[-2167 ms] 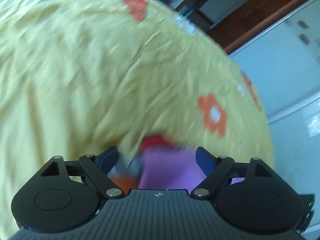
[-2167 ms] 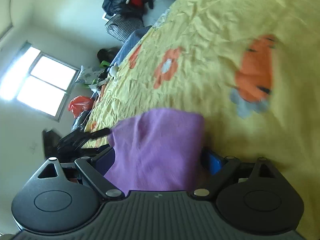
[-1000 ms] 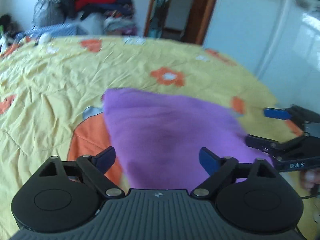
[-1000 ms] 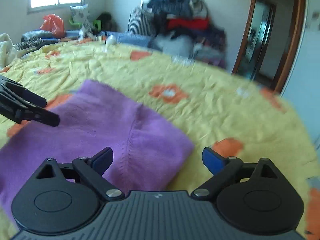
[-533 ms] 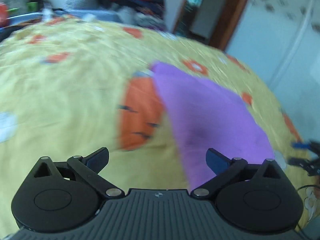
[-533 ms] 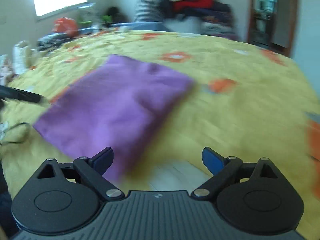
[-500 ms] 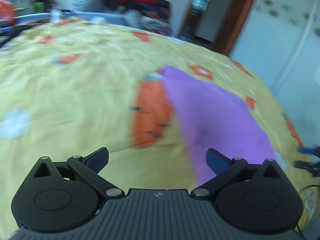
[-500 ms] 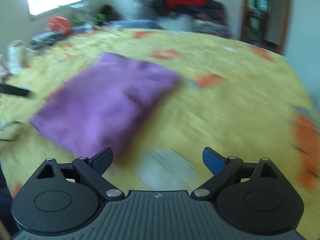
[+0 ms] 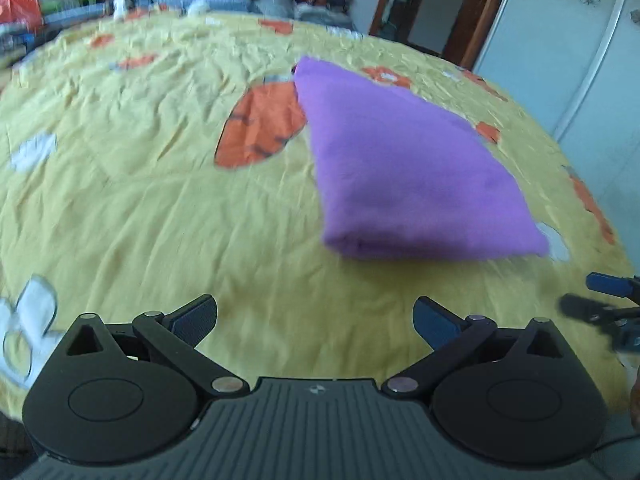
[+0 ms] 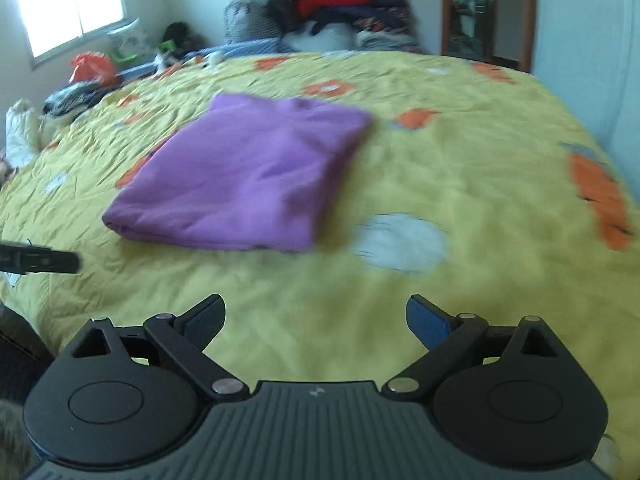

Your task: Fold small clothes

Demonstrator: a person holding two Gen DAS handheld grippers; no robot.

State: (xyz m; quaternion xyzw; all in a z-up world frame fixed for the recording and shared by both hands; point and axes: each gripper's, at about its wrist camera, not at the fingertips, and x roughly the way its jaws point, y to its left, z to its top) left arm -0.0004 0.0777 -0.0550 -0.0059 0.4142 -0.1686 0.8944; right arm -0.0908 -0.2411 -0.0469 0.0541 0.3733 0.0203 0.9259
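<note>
In the left wrist view, the left tongs stood wide apart with nothing between their blue pads, above a wrinkled yellow bedspread printed with orange and white flowers. The folded purple garment lay flat on the bed ahead and to the right of the tongs, well apart from them, its thick folded edge facing the camera and one side lying over a large orange flower print. At the right edge the tips of the right tongs showed, blurred, near the garment's near corner but not touching it. A small emblem on the tongs' grey body was too small to read, and no other writing could be read. In the right wrist view, the right tongs were likewise spread wide and empty over the bedspread. The purple garment lay ahead and to the left, clear of them, beside a white flower print. One dark finger of the left tongs reached in from the left edge, near the garment's corner. A pile of clothes stood beyond the bed, with a bright window at the left.
</note>
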